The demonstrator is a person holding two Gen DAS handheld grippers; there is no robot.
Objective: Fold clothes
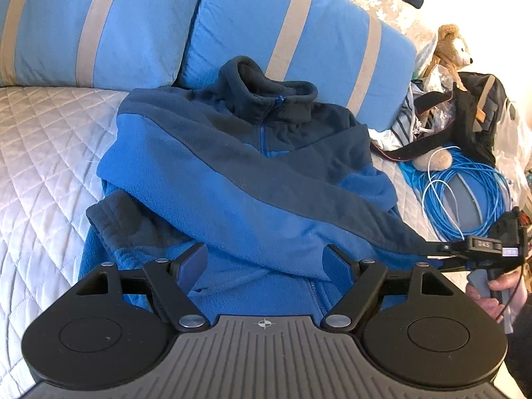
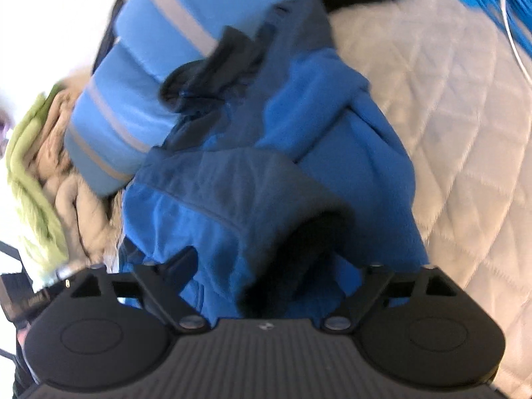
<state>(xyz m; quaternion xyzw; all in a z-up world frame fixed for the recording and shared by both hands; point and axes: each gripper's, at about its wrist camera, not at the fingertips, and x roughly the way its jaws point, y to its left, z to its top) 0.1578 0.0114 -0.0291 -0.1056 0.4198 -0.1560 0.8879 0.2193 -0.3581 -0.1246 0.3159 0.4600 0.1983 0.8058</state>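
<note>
— Two striped pillows point(image 1: 99, 26) are seen. Where is the fleece jacket point(image 1: 232, 183) laid?
— Just below the pillows, collar touching them. Farther from the pillows, the left gripper point(image 1: 266, 262) is held wide and empty; the right gripper point(image 2: 269, 259) is spread wide around the sleeve cuff point(image 2: 316, 232), unpinched.

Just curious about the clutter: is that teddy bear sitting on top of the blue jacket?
No. The teddy bear sits off to the right by a black bag, well apart from the jacket.

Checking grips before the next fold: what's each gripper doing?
Left gripper: open above the fleece jacket, holding nothing.
Right gripper: open, dark sleeve cuff between its jaws.
</note>
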